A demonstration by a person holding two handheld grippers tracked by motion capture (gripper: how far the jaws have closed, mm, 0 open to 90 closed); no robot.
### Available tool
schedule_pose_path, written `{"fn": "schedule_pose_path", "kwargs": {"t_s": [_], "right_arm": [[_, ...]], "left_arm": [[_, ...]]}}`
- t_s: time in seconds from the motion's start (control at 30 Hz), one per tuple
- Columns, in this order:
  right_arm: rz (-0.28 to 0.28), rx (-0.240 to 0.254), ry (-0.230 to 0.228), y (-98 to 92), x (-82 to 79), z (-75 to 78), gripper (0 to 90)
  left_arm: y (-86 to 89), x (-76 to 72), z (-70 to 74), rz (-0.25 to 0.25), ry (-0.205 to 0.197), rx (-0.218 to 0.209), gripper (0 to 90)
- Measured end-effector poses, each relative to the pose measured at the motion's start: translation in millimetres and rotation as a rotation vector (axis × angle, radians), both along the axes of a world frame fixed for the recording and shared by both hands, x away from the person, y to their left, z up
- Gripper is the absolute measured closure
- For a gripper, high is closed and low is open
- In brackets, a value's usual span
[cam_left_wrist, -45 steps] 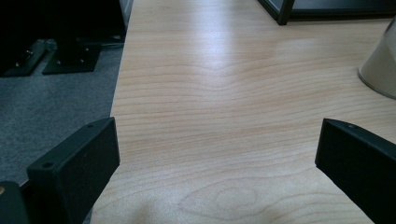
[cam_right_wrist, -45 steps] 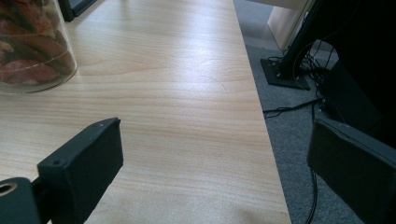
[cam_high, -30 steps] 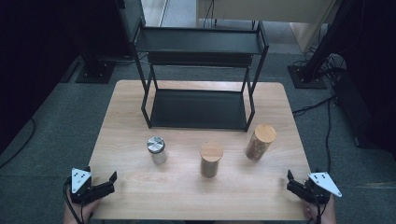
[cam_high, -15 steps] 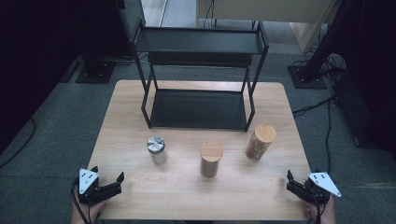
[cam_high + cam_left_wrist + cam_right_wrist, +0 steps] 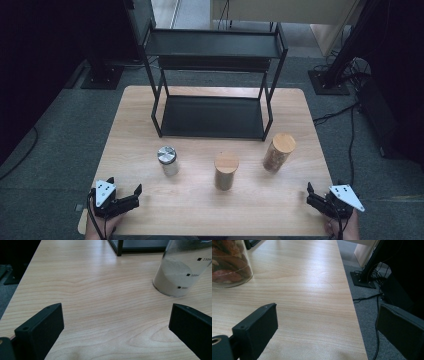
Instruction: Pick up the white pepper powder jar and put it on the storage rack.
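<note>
Three jars stand in a row on the wooden table point(image 5: 200, 215): a small glass jar with a metal lid point(image 5: 168, 160), a middle jar with a wooden lid point(image 5: 226, 171) and a taller wooden-lidded jar point(image 5: 278, 152). My left gripper point(image 5: 125, 186) rests open at the front left, below the small jar. In the left gripper view the jaws point(image 5: 115, 322) stand wide with bare wood between them, and the small jar point(image 5: 178, 272), holding white powder, is ahead to the right. My right gripper point(image 5: 325, 189) is open at the front right corner. Ahead of it at upper left is the tall jar point(image 5: 229, 265) with reddish-brown contents.
A black two-tier metal shelf point(image 5: 212, 80) stands at the back of the table, its lower tray point(image 5: 212, 117) bare. The table's right edge point(image 5: 352, 302) runs close past my right gripper, with grey carpet, cables and a black stand base point(image 5: 362, 280) beyond.
My left gripper has slid to the right along the table's front edge. The right gripper and the jars have kept still.
</note>
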State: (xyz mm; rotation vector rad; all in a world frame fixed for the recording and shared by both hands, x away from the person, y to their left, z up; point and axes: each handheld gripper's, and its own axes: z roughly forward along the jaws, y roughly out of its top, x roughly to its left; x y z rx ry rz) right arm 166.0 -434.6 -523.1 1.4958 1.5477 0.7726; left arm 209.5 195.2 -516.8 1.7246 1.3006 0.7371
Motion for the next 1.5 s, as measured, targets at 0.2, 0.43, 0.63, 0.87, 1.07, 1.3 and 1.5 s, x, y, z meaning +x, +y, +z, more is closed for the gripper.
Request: {"fn": "schedule_pose_path", "kwargs": {"t_s": [0.2, 0.43, 0.63, 0.87, 1.07, 1.3, 1.5], "right_arm": [[-0.002, 0.005, 0.001, -0.2, 0.1, 0.0, 3.5], [0.001, 0.005, 0.001, -0.2, -0.2, 0.1, 3.6], [0.003, 0.008, -0.001, -0.3, -0.4, 0.1, 3.5], [0.005, 0.009, -0.001, -0.3, -0.4, 0.1, 3.5], [0.010, 0.008, 0.001, -0.5, -0.5, 0.2, 3.5], [0.014, 0.009, 0.000, -0.6, -0.6, 0.2, 3.5], [0.017, 0.009, 0.000, -0.6, -0.8, 0.2, 3.5]], "left_arm": [[-6.7, 1.2, 0.0, -0.009, 0.000, 0.001, 0.0], [-20.0, 1.8, 2.9, -0.006, -0.030, 0.014, 0.3], [-32.0, 2.3, 1.7, -0.026, -0.020, 0.013, 0.3], [-43.9, 5.2, 4.2, -0.038, -0.016, 0.017, 0.4], [-54.6, 8.5, 4.9, -0.049, -0.017, 0.019, 2.7], [-67.3, 13.5, 4.6, -0.068, -0.021, 0.011, 2.7], [-78.2, 20.5, 5.2, -0.083, -0.026, 0.003, 2.7]]}}
